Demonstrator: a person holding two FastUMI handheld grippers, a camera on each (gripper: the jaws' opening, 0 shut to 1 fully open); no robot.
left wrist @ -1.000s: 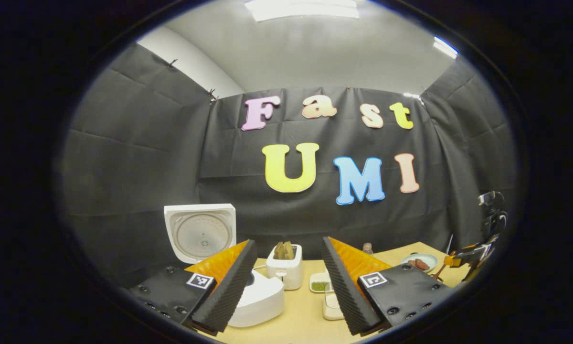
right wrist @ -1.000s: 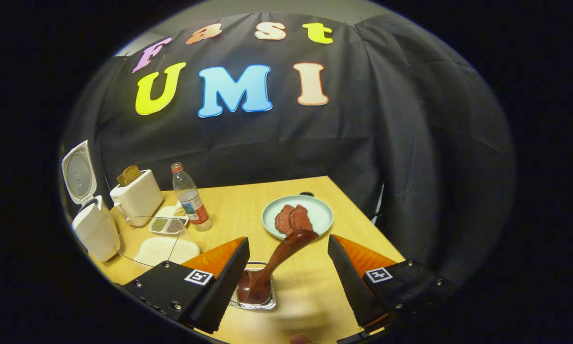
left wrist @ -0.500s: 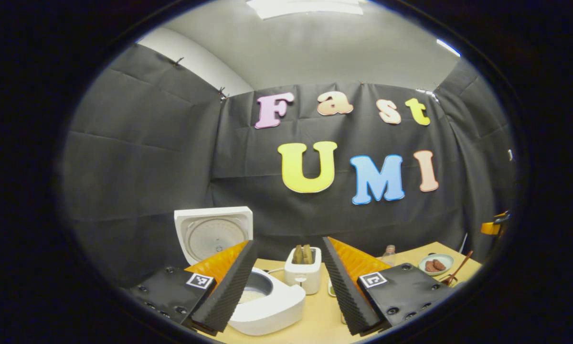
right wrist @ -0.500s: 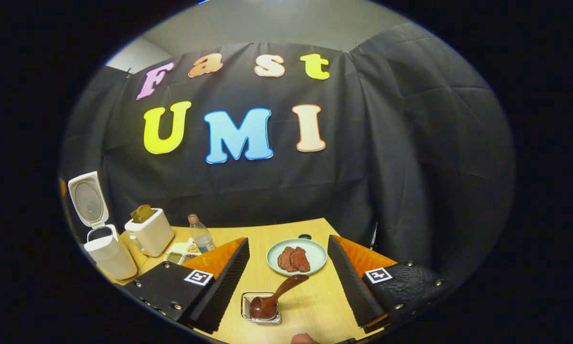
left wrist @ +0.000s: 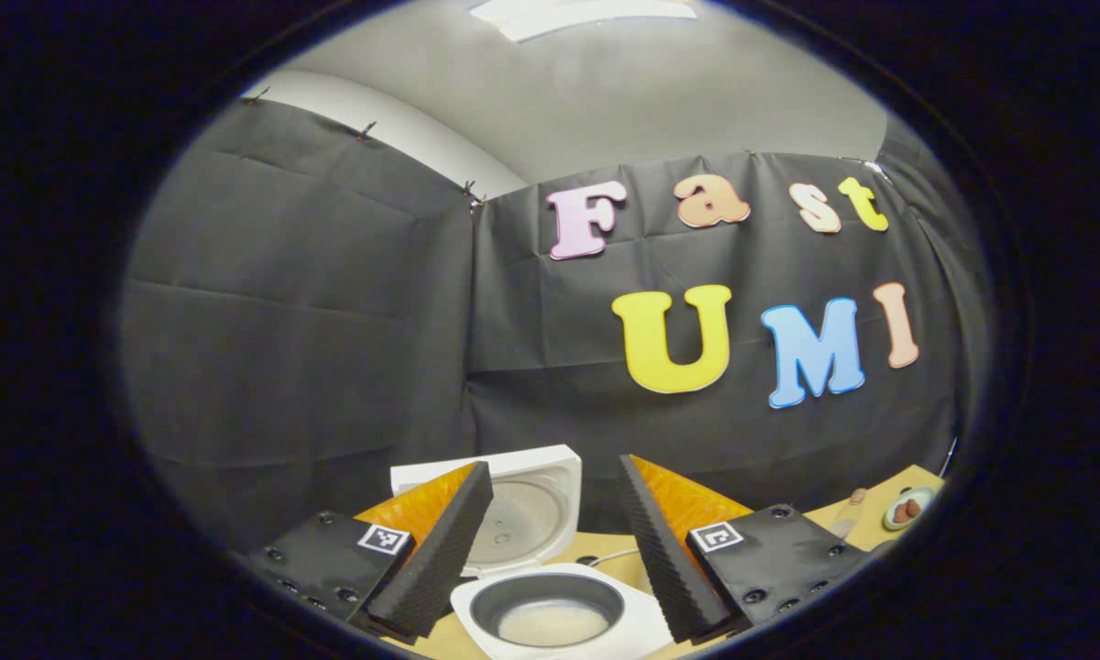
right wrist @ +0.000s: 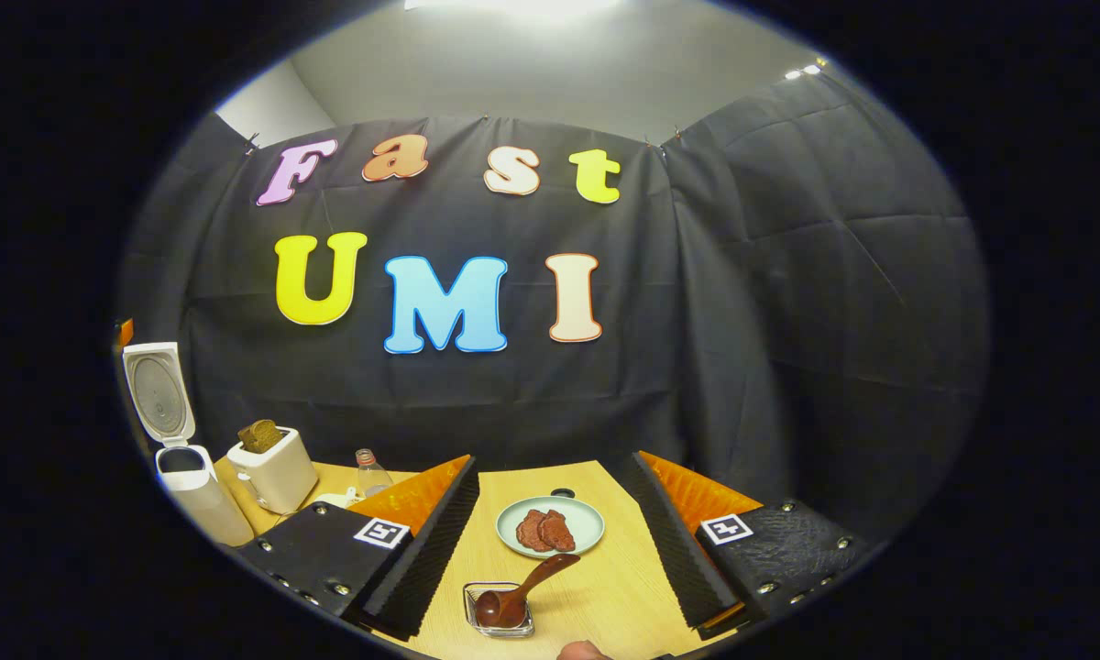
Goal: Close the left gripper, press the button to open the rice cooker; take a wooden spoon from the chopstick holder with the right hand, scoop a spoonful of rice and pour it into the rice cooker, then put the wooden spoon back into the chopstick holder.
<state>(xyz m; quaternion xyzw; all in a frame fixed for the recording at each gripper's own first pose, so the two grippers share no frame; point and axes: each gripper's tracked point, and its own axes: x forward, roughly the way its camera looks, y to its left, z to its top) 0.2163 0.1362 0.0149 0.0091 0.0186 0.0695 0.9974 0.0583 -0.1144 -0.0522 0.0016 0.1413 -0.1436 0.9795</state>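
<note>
In the left gripper view, my left gripper (left wrist: 554, 477) is open, just above and in front of the white rice cooker (left wrist: 564, 619). The cooker's lid (left wrist: 524, 511) stands up, and pale rice lies in its dark pot. In the right gripper view, my right gripper (right wrist: 555, 463) is open and holds nothing. The wooden spoon (right wrist: 521, 594) rests below and between its fingers, bowl down in the small metal chopstick holder (right wrist: 500, 612), handle leaning up to the right. The open rice cooker (right wrist: 192, 490) stands far to the left.
A pale green plate (right wrist: 550, 526) with pieces of meat lies beyond the holder on the wooden table (right wrist: 605, 587). A white toaster (right wrist: 273, 469) with bread and a plastic bottle (right wrist: 367, 469) stand beside the cooker. The plate (left wrist: 907, 507) shows at the far right.
The left gripper has swung left and closer over the open cooker. The right gripper has drawn back and up from the spoon, which stays in the holder.
</note>
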